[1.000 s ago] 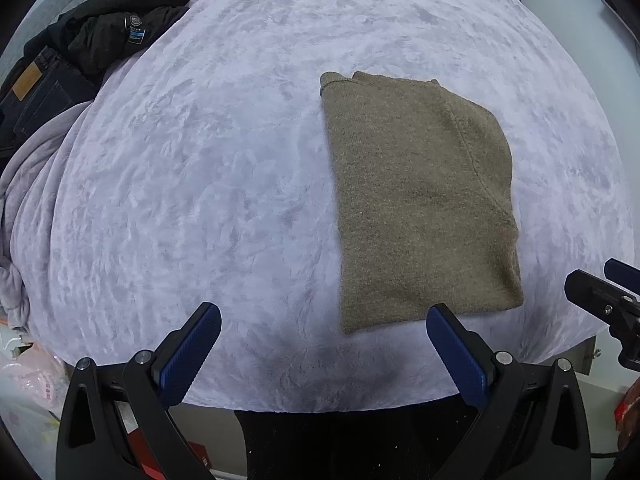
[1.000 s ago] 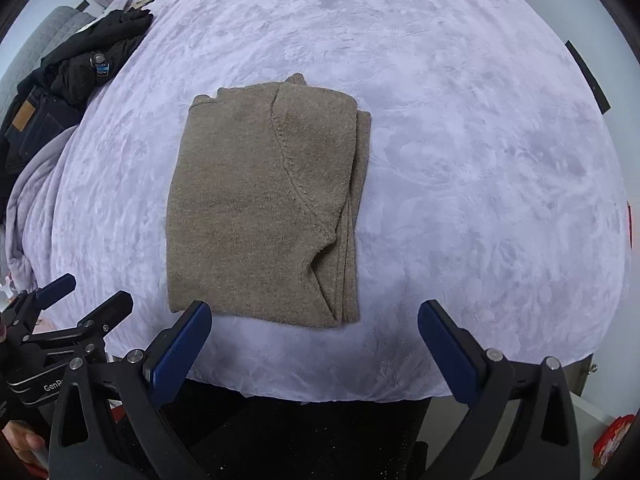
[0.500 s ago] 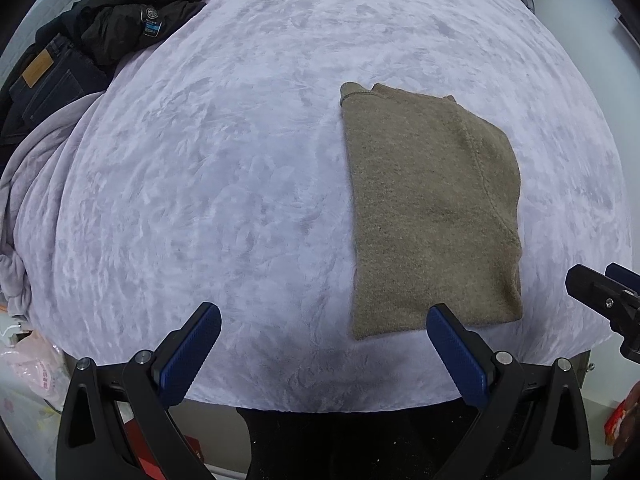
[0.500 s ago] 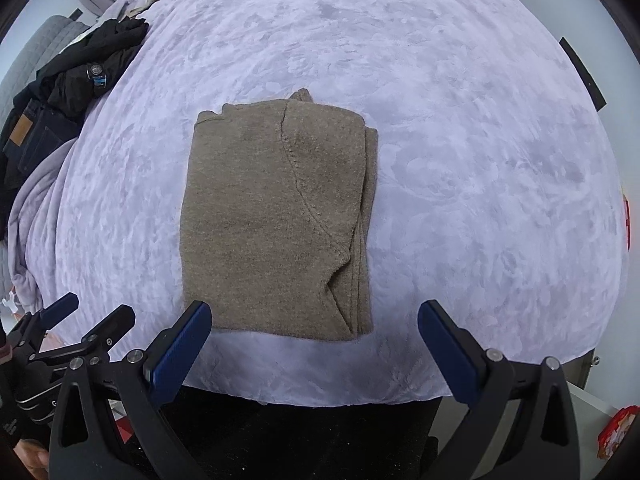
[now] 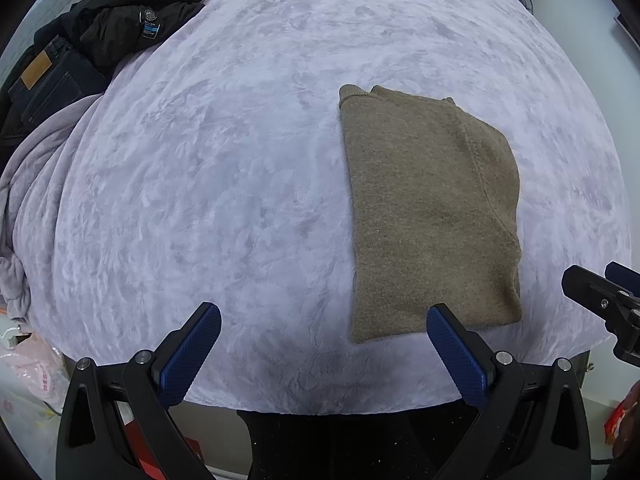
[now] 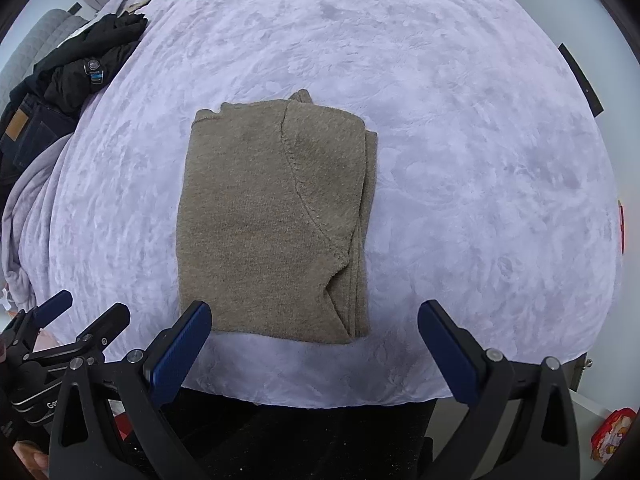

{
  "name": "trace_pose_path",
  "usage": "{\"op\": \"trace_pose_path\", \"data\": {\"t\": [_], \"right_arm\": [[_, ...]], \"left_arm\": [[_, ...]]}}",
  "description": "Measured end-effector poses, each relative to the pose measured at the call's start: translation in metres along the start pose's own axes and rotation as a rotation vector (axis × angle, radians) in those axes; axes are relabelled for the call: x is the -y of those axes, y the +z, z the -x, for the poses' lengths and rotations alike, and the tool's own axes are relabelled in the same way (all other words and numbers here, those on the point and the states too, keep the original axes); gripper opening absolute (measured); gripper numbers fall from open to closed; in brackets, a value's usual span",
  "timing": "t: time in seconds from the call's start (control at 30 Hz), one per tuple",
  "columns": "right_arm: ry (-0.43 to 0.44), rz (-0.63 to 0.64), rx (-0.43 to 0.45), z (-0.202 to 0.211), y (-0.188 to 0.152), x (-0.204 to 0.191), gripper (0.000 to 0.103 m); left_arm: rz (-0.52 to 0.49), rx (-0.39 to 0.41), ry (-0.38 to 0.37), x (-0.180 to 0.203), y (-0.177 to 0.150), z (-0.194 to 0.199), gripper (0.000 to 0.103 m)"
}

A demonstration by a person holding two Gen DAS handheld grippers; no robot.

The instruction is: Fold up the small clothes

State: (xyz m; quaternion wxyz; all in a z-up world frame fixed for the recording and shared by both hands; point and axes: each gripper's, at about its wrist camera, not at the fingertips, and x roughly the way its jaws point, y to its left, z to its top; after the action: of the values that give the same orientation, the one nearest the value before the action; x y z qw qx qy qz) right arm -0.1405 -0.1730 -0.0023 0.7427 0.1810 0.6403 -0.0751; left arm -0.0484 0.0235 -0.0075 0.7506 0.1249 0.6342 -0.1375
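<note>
The brown sweater (image 6: 272, 224) lies on the pale purple blanket (image 6: 460, 160), near the front edge closest to the person. It is folded into a tidy upright rectangle, with a curved seam running down its top layer and several stacked edges showing along its right side. From the left wrist view the same sweater (image 5: 428, 208) sits to the right of centre, flat and smooth.

Judging by its shape, the folding of this piece looks almost finished or finished: no sleeve or hem sticks out, apart from a small corner of knit at the far edge. What may be left is one more fold in half, or moving it aside.

The right gripper (image 6: 314, 316) hangs above the near edge of the sweater with its fingers spread wide, holding nothing. The left gripper (image 5: 322, 320) is also spread wide and holds nothing, over bare blanket just left of the sweater.

Further out, a pile of dark clothes (image 5: 100, 36) rests at the far left corner, likely still to be folded.
</note>
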Motion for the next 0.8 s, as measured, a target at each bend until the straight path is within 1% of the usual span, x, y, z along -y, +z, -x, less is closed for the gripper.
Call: {"op": "trace_pose_path", "data": {"t": [0.8], "right_arm": [[-0.003, -0.001, 0.003, 0.0014, -0.0028, -0.001, 0.103]], "left_arm": [[-0.003, 0.004, -0.002, 0.0023, -0.0024, 0.0018, 0.103]]}}
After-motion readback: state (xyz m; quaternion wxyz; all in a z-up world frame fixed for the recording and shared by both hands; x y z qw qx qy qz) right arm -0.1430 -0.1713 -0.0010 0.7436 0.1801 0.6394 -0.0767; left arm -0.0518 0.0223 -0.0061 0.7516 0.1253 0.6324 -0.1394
